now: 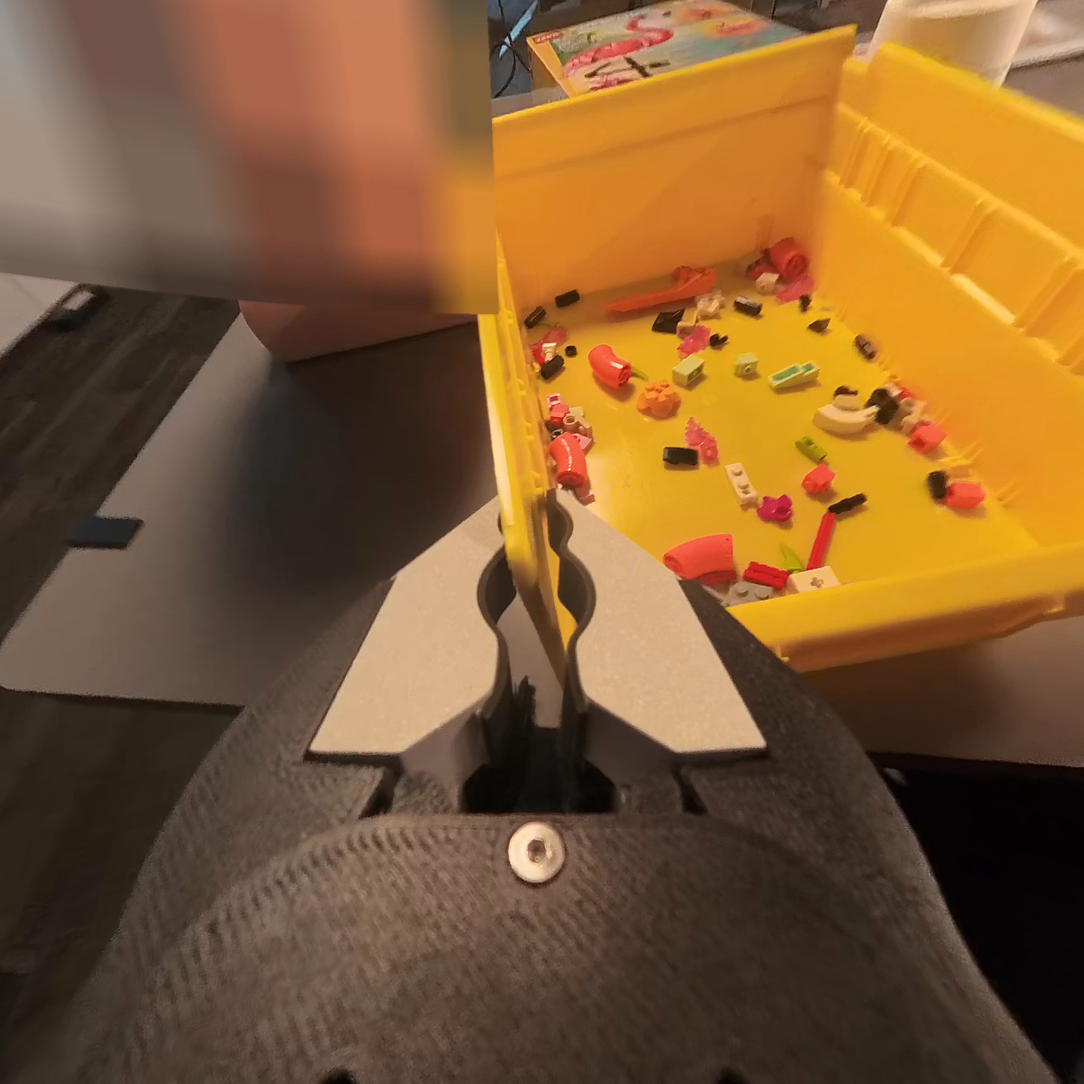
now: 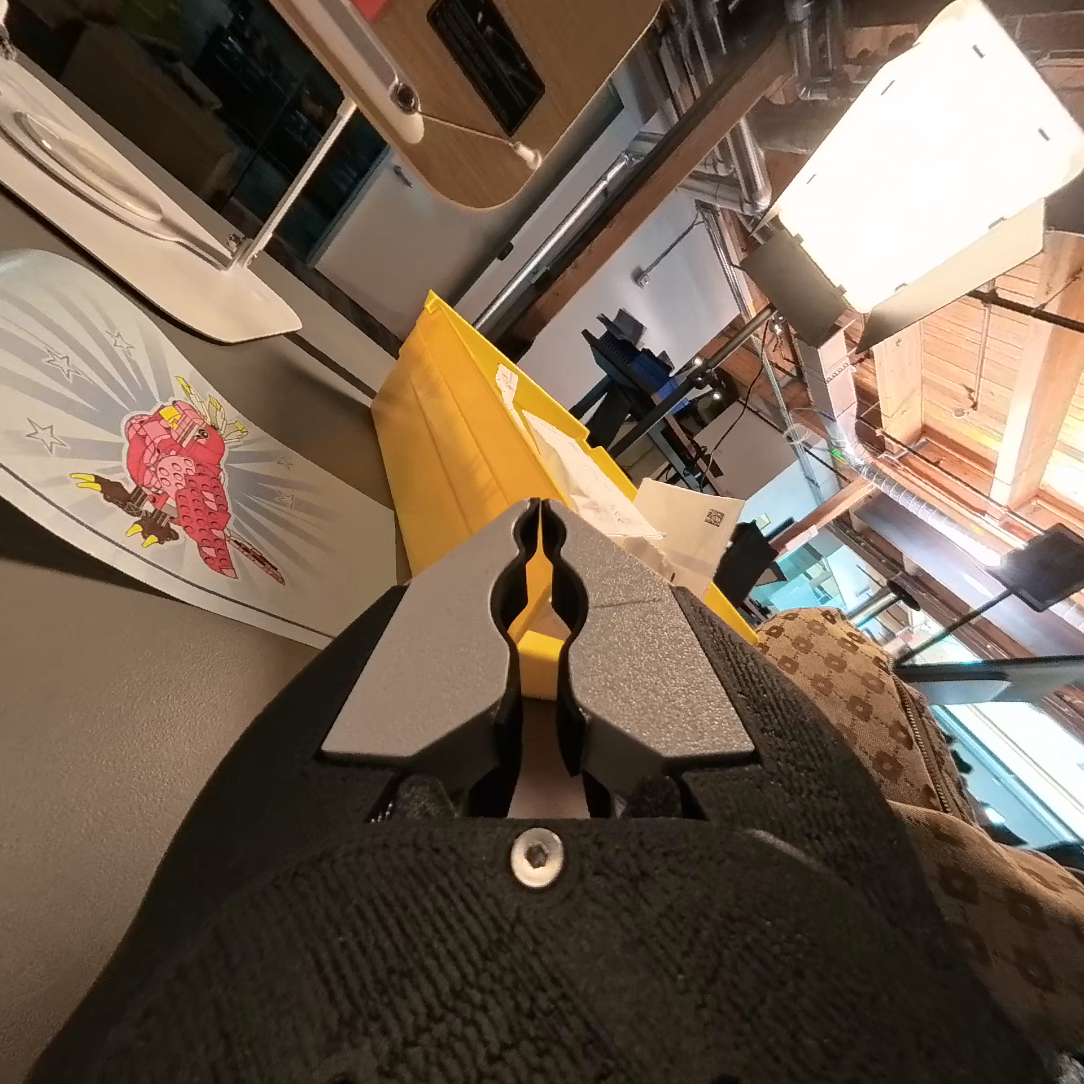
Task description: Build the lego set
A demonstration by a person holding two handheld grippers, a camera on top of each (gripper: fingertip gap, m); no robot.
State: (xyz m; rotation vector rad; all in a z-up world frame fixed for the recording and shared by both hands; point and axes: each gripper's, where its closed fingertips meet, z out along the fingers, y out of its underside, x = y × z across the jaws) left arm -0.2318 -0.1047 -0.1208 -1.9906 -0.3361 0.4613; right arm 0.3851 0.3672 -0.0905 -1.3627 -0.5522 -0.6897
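The left gripper (image 1: 531,516) is clenched on the near side wall of a yellow bin (image 1: 657,193), one grey finger (image 1: 434,633) outside the wall and the other inside, both pressed against the thin plastic. Only the left wrist view looks down into that bin: its floor is strewn with small building bricks (image 1: 745,410) in coral, pink, black, white, pale green and orange, among them a curved coral piece (image 1: 701,557) near the front corner and another (image 1: 570,460) close against the gripped wall. Behind the bin this view also shows a printed box with a pink flamingo picture (image 1: 651,47) and a white paper roll (image 1: 950,29), and a dark grey table (image 1: 352,469) under everything. The right wrist view sees none of the bricks; it is tilted steeply and shows a yellow bin from outside (image 2: 463,446), with paper slips (image 2: 581,475) on it. The right gripper (image 2: 538,505) is clenched with its tips meeting on nothing, just in front of that yellow wall. This view alone shows a printed sheet with a pink brick-built bird (image 2: 176,463), a patterned brown fabric (image 2: 868,692) to the right, and a bright lamp panel (image 2: 915,170) overhead.
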